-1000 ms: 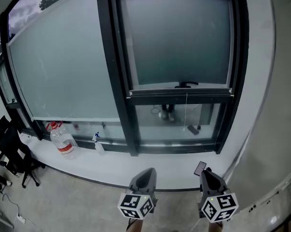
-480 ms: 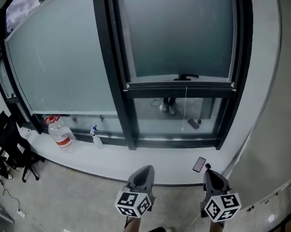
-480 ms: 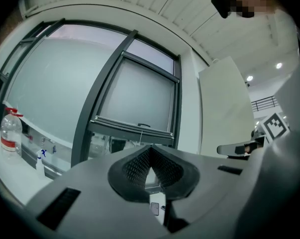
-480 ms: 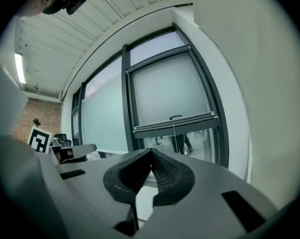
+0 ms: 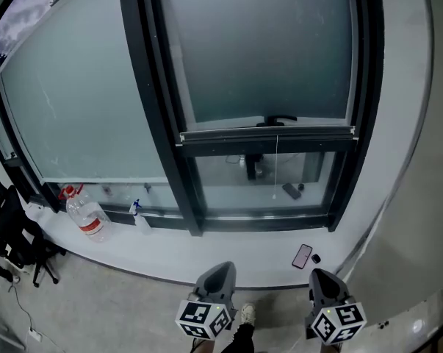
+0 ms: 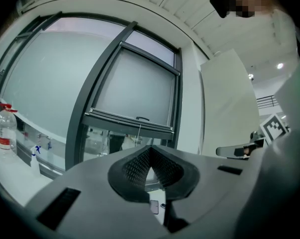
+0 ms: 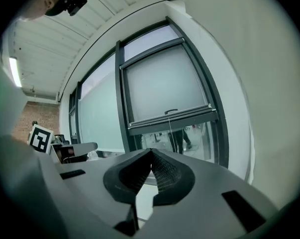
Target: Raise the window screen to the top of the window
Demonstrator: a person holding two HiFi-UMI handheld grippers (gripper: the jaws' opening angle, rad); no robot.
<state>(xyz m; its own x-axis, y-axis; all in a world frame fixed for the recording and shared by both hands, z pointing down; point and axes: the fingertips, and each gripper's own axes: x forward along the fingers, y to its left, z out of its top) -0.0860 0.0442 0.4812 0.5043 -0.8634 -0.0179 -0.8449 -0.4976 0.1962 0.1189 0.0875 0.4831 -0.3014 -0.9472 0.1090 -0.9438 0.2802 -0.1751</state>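
Nearest the camera, the left gripper [image 5: 220, 273] and the right gripper [image 5: 320, 276] hang side by side, low and well apart from the window; in each gripper view the 2 jaws meet at their tips with nothing between them, so both grippers are closed and empty. Beyond them runs the white sill [image 5: 206, 252], which carries a phone [image 5: 303, 256] and a small dark object [image 5: 316, 258] below the right pane, and a water bottle [image 5: 85, 215] and a spray bottle [image 5: 140, 215] further left. Farther on, the window screen [image 5: 272, 50] covers the upper part of the right pane; its bottom bar [image 5: 228, 140] sits low in the frame, with a dark handle [image 5: 278, 120] on top and a thin cord [image 5: 277, 168] hanging beneath. The task is judged not yet begun. Likely risks: closed jaws cannot take the handle unless opened first; a push at 1 end of the bar could tilt and jam the screen; a snagged cord could stop the rise; a low reach could knock the phone off the sill.
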